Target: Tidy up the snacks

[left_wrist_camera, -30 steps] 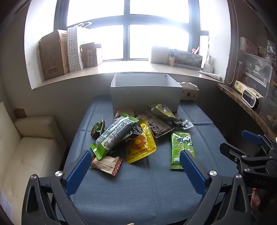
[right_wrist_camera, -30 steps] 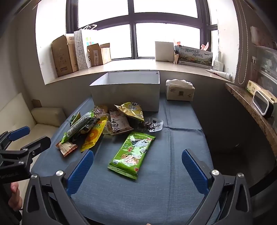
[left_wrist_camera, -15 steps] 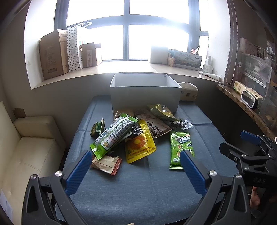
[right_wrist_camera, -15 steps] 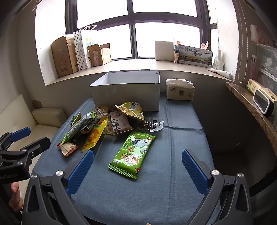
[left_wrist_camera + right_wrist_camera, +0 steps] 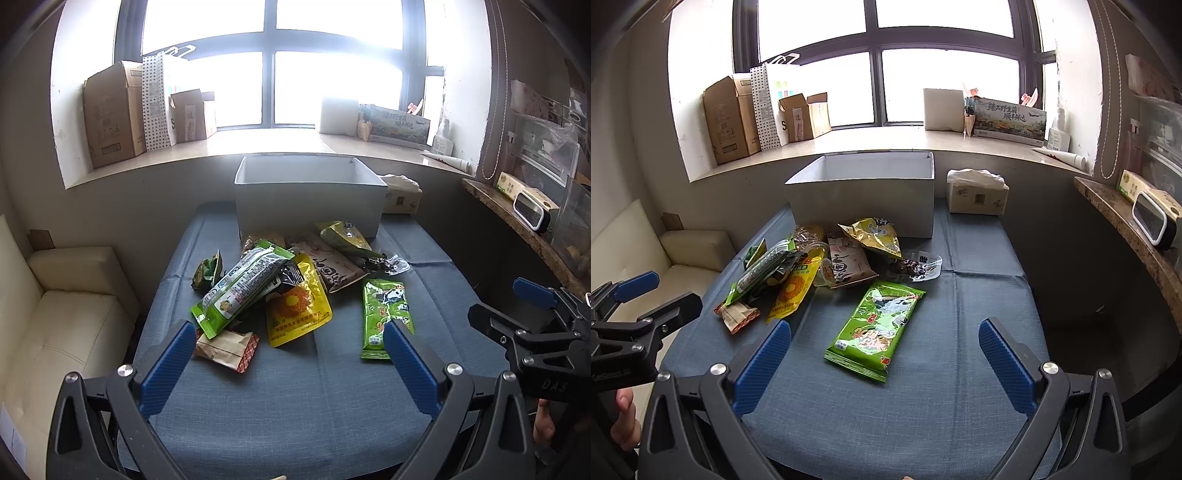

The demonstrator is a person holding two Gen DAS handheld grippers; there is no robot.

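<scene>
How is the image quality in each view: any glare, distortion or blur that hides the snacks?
Left wrist view: the window is blown out white, hazing the sill, yet the snack pile stays sharp. Right wrist view: milder window glare; shiny highlights on the green packet. Both views: fisheye bends the edges, dark corner vignetting, no motion blur.

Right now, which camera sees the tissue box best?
The right wrist view: the tissue box stands whole beside the white bin, tissue poking out on top. In the left wrist view the bin hides part of it, so only its right end shows.
</scene>
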